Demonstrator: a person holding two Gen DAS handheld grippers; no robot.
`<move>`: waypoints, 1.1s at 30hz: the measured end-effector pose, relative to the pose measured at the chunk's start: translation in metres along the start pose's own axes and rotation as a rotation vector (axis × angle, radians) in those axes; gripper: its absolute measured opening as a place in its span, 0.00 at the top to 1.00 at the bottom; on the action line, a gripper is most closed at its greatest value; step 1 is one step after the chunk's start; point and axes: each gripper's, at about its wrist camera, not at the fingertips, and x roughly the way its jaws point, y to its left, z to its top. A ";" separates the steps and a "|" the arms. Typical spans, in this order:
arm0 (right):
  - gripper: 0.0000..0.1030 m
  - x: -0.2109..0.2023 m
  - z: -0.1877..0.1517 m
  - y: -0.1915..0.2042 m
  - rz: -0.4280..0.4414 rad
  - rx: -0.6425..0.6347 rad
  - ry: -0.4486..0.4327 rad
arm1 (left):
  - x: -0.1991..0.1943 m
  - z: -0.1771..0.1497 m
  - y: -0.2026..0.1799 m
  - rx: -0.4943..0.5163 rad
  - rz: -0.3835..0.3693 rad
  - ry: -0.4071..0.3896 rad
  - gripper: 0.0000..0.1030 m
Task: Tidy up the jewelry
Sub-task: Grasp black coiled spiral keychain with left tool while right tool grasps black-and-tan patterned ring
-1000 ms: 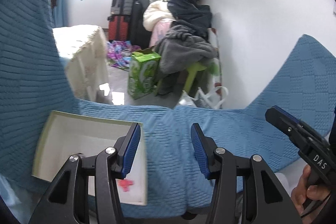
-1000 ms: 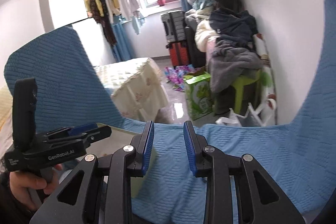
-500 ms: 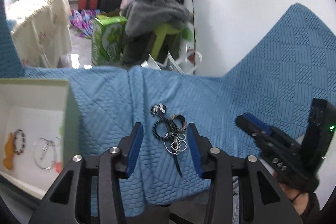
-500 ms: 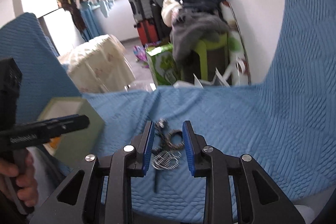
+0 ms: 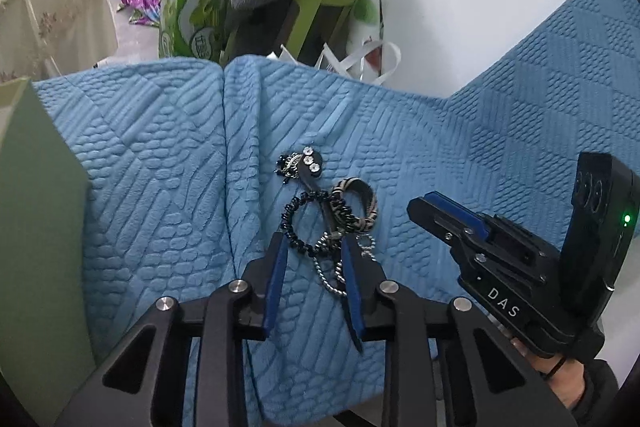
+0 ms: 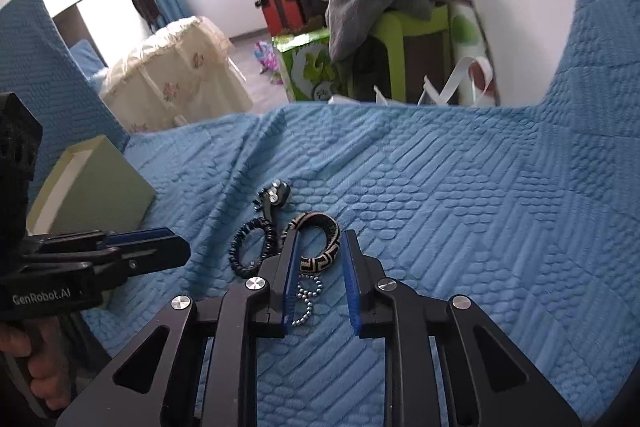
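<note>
A small heap of jewelry lies on the blue quilt: a black-and-tan patterned bangle (image 6: 320,245) (image 5: 356,205), a dark beaded bracelet (image 6: 252,247) (image 5: 294,227), a silver ball chain (image 6: 306,297) (image 5: 332,269) and a rhinestone piece (image 5: 308,163) (image 6: 276,193). My left gripper (image 5: 314,247) is open, its tips straddling the chain and bracelet. My right gripper (image 6: 320,241) is open, its jaws either side of the bangle. The green box (image 6: 96,191) stands to the left; its inside is hidden.
The quilt (image 6: 460,207) ends at a far edge, with a room floor beyond. A green stool with grey clothes (image 6: 400,11), a green carton (image 5: 192,19), suitcases and a cream-covered table (image 6: 180,67) stand there. A white wall is at the right.
Both grippers have swung down and forward from the box to the jewelry heap. They now sit low over it, the left around the chain, the right around the bangle.
</note>
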 end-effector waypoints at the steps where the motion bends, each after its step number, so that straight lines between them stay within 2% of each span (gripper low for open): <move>1: 0.85 0.007 0.001 -0.002 -0.003 0.001 0.019 | 0.005 0.001 0.001 -0.003 0.000 0.003 0.75; 5: 0.85 0.026 0.003 -0.001 -0.013 -0.020 0.051 | 0.022 0.006 0.007 -0.014 -0.002 0.023 0.81; 15: 0.89 0.060 0.004 0.004 -0.058 -0.079 0.114 | 0.040 0.010 0.013 0.024 0.029 0.031 0.81; 18: 0.92 0.062 0.005 0.004 -0.059 -0.077 0.109 | 0.045 0.011 0.014 0.020 0.033 0.037 0.82; 20: 0.93 0.061 0.004 0.003 -0.057 -0.070 0.109 | 0.048 0.011 0.014 0.016 0.030 0.040 0.88; 33: 0.94 0.045 0.007 -0.015 -0.109 0.004 0.099 | 0.060 0.013 -0.003 0.088 0.070 0.033 0.91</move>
